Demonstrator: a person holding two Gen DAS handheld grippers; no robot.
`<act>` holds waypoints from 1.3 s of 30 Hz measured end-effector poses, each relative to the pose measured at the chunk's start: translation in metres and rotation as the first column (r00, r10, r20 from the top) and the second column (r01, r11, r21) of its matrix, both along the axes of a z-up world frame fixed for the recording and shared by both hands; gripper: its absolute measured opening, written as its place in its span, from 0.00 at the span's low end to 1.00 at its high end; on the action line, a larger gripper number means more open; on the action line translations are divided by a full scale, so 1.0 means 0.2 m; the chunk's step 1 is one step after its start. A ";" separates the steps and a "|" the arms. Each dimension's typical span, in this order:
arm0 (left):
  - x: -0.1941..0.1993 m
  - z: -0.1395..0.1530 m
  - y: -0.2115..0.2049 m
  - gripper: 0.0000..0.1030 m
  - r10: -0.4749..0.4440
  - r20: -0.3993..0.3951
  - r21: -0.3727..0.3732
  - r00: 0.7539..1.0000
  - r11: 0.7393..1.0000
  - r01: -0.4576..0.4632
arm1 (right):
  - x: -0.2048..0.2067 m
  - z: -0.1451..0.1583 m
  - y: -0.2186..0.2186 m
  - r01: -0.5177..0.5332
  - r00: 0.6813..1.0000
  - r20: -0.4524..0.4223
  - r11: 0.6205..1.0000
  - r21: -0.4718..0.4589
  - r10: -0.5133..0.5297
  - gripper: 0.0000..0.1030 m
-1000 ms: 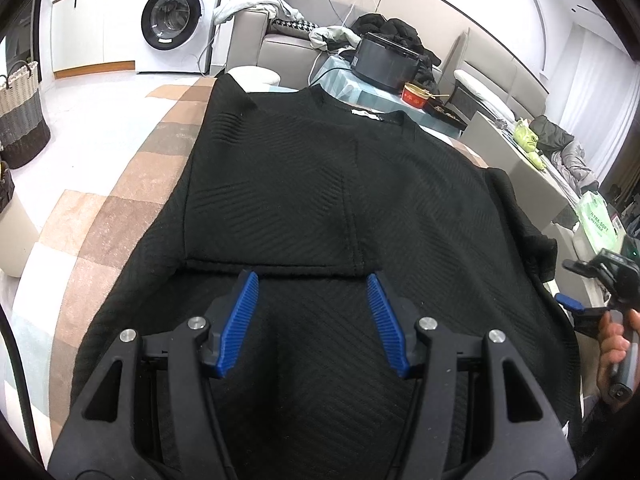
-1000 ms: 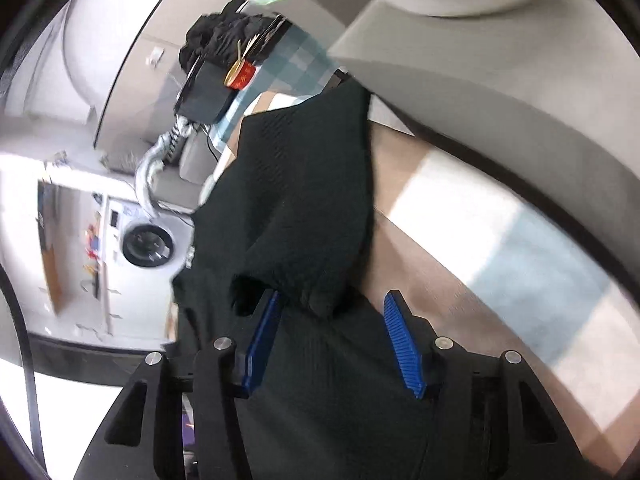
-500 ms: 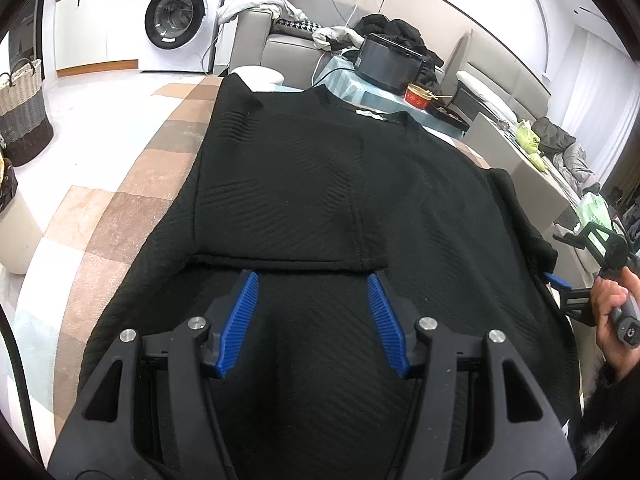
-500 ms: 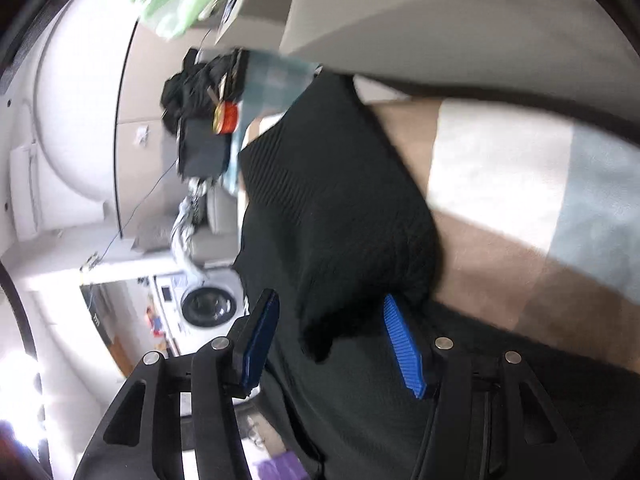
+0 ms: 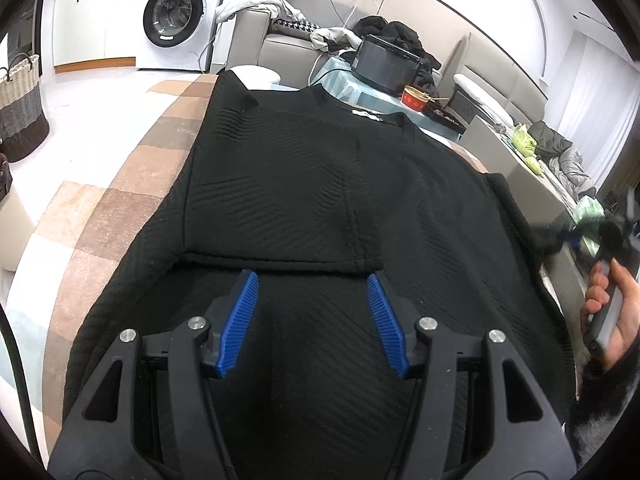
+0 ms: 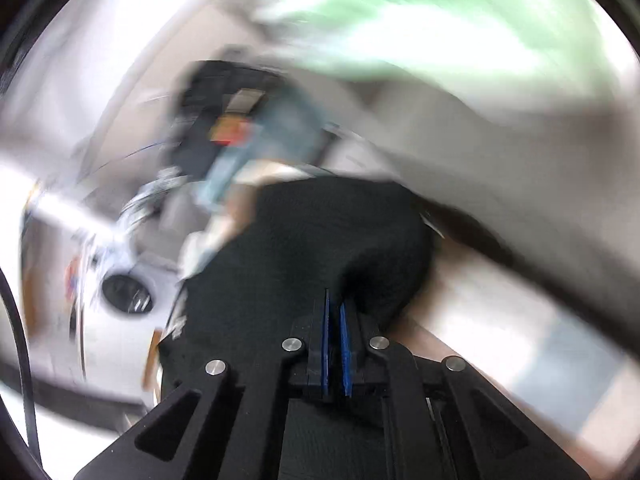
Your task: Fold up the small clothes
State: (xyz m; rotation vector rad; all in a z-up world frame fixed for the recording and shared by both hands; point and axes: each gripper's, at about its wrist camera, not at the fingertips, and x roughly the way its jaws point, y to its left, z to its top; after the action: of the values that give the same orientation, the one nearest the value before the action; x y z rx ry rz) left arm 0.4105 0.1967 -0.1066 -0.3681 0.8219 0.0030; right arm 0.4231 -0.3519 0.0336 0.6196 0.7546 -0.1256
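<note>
Black sweater [image 5: 304,184]: matt ribbed knit cloth; tool pads [image 5: 240,320]: ridged blue plastic, shiny metal screws.

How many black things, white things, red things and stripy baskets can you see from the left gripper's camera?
Black: 2, the black ribbed knit top and the black box-shaped appliance
White: 1, the white front-loading washing machine
Red: 1, the red round tin
Stripy baskets: 1, the woven two-tone basket
Total: 5
</note>
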 end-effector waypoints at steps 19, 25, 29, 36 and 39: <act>-0.02 0.01 0.00 0.53 0.009 -0.002 0.009 1.000 1.000 -0.009 | -0.06 -0.08 0.24 -0.449 0.891 -0.068 0.893 0.012 0.449 0.55; -0.01 -0.01 0.01 0.53 0.017 -0.007 0.003 1.000 1.000 -0.017 | 0.04 -0.17 0.26 -0.351 0.929 -0.120 0.936 0.023 0.351 0.52; -0.01 -0.01 0.03 0.53 0.027 -0.011 -0.002 1.000 1.000 -0.027 | 0.12 -0.22 0.31 -0.332 0.930 -0.143 0.941 0.070 0.339 0.06; -0.04 0.05 0.09 0.53 0.073 0.009 0.012 0.997 0.997 -0.073 | 0.28 0.09 0.56 -0.549 0.836 0.218 0.778 0.305 0.504 0.40; -0.07 0.06 0.11 0.53 0.085 0.022 0.004 0.996 0.996 -0.085 | 0.17 0.17 0.55 -0.510 0.856 0.176 0.849 0.137 0.486 0.44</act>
State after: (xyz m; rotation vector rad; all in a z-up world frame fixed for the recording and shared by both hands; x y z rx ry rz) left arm 0.3961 0.2181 -0.0937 -0.3976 0.7835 0.0805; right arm 0.4578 -0.2419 0.0669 0.5765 0.7788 0.4689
